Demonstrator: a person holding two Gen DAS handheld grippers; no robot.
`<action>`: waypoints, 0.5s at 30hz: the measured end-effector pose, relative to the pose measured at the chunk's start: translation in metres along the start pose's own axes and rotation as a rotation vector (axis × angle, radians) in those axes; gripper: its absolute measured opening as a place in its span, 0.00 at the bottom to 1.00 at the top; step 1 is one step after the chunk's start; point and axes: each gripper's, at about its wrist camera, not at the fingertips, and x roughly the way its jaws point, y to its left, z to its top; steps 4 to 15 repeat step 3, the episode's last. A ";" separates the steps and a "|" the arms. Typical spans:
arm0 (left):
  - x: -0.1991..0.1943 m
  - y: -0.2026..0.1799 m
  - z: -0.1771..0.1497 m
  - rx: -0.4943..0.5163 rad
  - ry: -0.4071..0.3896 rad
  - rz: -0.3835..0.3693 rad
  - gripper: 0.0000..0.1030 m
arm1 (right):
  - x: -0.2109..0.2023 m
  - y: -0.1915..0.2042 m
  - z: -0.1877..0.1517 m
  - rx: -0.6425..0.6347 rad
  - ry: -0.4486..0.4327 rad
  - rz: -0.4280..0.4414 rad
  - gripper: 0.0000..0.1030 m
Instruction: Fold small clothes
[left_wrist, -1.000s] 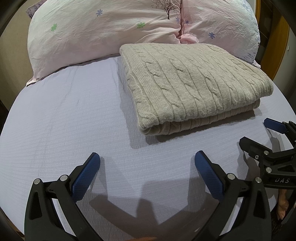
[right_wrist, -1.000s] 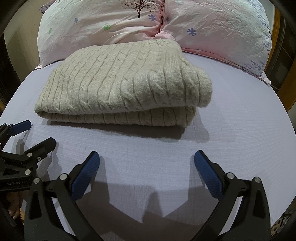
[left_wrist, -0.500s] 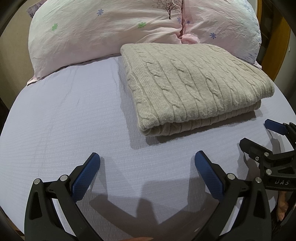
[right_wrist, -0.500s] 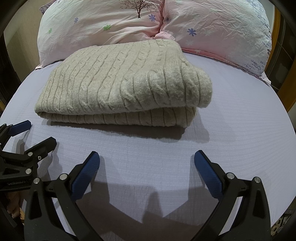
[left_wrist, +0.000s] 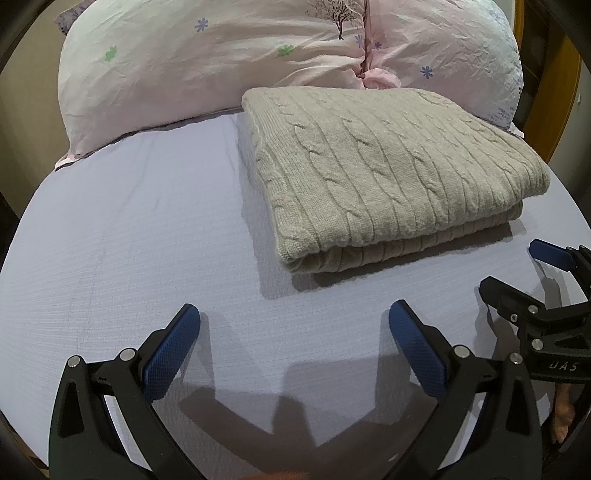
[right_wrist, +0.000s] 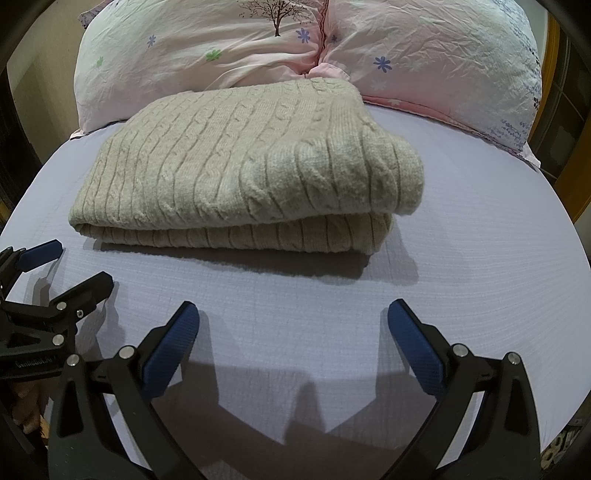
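A beige cable-knit sweater (left_wrist: 388, 170) lies folded in a neat rectangle on the lilac bed sheet (left_wrist: 129, 240), its far edge against the pillows. It also shows in the right wrist view (right_wrist: 251, 166). My left gripper (left_wrist: 295, 317) is open and empty, hovering over the sheet in front of the sweater's left corner. My right gripper (right_wrist: 293, 317) is open and empty, in front of the sweater's right half. Each gripper shows in the other's view: the right gripper (left_wrist: 517, 269) at the right edge, the left gripper (right_wrist: 66, 266) at the left edge.
Two pink flowered pillows (left_wrist: 221, 55) (right_wrist: 424, 62) lie across the head of the bed behind the sweater. A wooden frame (left_wrist: 569, 92) stands past the bed's right side. Bare sheet (right_wrist: 498, 240) lies to the right of the sweater.
Almost nothing: the sweater has shifted very slightly in the left wrist view as the left gripper drifts. Both grippers stay open.
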 end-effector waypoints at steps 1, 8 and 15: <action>0.000 0.000 0.000 -0.001 -0.001 0.000 0.99 | 0.000 0.000 0.000 0.000 0.000 0.000 0.98; -0.001 -0.001 -0.001 -0.003 -0.002 0.002 0.99 | 0.000 0.000 0.000 0.000 0.000 0.000 0.98; -0.001 -0.001 -0.001 -0.003 -0.002 0.002 0.99 | 0.000 0.000 0.000 0.000 0.000 0.000 0.98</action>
